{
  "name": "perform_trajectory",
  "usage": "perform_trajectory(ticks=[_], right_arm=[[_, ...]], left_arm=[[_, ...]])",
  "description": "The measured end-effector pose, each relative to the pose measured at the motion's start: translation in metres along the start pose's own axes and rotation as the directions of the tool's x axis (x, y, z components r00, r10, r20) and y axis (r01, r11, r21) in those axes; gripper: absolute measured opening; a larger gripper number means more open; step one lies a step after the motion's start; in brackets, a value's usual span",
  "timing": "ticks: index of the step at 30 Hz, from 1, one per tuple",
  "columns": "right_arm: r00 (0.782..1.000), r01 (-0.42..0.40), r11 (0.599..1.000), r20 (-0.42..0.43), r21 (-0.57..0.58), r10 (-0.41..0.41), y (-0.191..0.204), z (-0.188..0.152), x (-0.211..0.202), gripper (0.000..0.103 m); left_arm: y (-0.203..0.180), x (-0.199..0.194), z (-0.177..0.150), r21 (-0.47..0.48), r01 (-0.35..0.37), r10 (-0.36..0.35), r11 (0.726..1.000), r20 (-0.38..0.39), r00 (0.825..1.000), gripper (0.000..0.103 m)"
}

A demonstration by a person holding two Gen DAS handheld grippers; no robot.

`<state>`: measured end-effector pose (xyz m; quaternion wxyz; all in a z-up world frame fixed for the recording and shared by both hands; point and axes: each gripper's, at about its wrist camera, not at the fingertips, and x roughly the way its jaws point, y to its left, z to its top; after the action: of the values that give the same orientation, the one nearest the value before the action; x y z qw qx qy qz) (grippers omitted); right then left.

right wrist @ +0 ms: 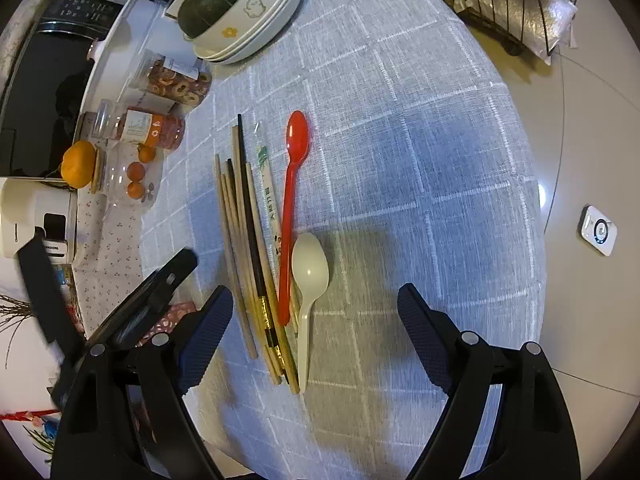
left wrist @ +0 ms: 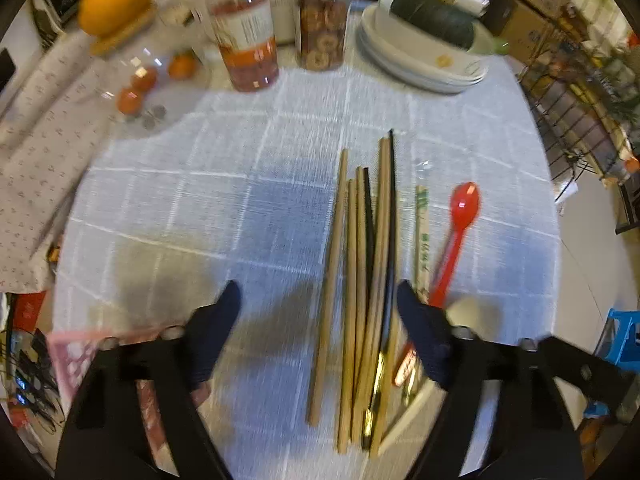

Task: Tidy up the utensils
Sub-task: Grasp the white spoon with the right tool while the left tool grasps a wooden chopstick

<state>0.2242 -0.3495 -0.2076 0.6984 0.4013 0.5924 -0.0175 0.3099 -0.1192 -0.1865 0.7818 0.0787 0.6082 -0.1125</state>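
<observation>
Chopsticks [left wrist: 362, 280] lie bundled between my left claw's [left wrist: 318, 300] wide-open, empty fingers; my right claw [right wrist: 316, 300], equally open, holds nothing. Closing carelessly could scatter the bundle against the red spoon [left wrist: 454, 240] just right.

We see matt wooden chopsticks [right wrist: 240, 240] on a coarse woven cloth [right wrist: 400, 120]. The red spoon [right wrist: 294, 184] is glossy plastic; the white spoon [right wrist: 308, 280] is smoother, duller plastic. Both gripper pads [right wrist: 208, 332] look like textured dark rubber. Upper left, jars [right wrist: 160, 124] are clear plastic.
</observation>
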Motion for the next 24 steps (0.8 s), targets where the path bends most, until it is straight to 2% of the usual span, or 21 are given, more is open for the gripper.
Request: perform_trajectory(ticks=[4,7,8,9,10,11,12,13,15,16,19,22,24], right_arm=[[1.0,-0.011,0.999,-0.015,-0.03,0.011,0.007,0.002,0.003,0.08],[0.999,-0.025,0.999,-0.027,-0.044,0.024,0.011,0.002,0.005,0.072],[0.999,-0.027,0.998,-0.032,-0.049,0.025,0.012,0.002,0.007,0.066],[0.999,-0.025,0.999,-0.037,-0.048,0.023,0.012,0.002,0.009,0.058],[0.999,-0.024,0.999,-0.042,-0.045,0.022,0.011,0.002,0.011,0.055],[0.998,-0.027,0.999,-0.052,-0.038,0.025,0.009,0.002,0.014,0.05],[0.998,-0.026,0.999,-0.058,-0.036,0.024,0.008,0.002,0.016,0.046],[0.998,-0.025,0.999,-0.061,-0.037,0.023,0.008,0.002,0.018,0.045],[0.997,-0.029,0.999,-0.071,-0.039,0.026,0.008,0.002,0.023,0.042],[0.996,-0.033,0.999,-0.083,-0.039,0.029,0.007,0.002,0.026,0.042],[0.995,-0.018,0.999,-0.103,-0.049,0.013,0.007,-0.001,0.035,0.041],[0.993,0.001,0.998,-0.116,-0.064,-0.008,0.008,-0.002,0.043,0.039],[0.993,0.008,0.998,-0.119,-0.068,-0.016,0.009,-0.003,0.047,0.037]], left_arm=[[-0.004,0.023,0.013,0.027,-0.002,0.003,1.0,-0.046,0.999,0.054],[-0.005,0.039,0.018,0.044,-0.008,0.011,0.999,-0.077,0.997,0.04],[-0.004,0.045,0.018,0.043,0.001,0.003,0.999,-0.095,0.995,0.034],[-0.003,0.047,0.018,0.034,0.018,-0.015,0.999,-0.09,0.996,0.033],[-0.001,0.046,0.017,0.015,0.059,-0.058,0.998,-0.067,0.996,0.026],[0.0,0.046,0.016,0.002,0.112,-0.112,0.994,-0.064,0.992,0.015],[-0.001,0.047,0.014,-0.002,0.166,-0.166,0.986,-0.085,0.983,0.01],[-0.005,0.05,0.011,0.008,0.179,-0.177,0.984,-0.112,0.978,0.006],[-0.014,0.046,0.004,0.058,0.136,-0.131,0.989,-0.086,0.988,0.006],[-0.015,0.044,0.001,0.053,0.14,-0.135,0.989,-0.083,0.987,0.006],[-0.004,0.042,-0.003,-0.033,0.196,-0.198,0.98,-0.086,0.976,0.006],[0.002,0.027,-0.012,-0.05,0.212,-0.213,0.976,-0.034,0.976,0.006],[0.009,0.019,-0.017,-0.064,0.272,-0.274,0.96,-0.028,0.961,0.006]])
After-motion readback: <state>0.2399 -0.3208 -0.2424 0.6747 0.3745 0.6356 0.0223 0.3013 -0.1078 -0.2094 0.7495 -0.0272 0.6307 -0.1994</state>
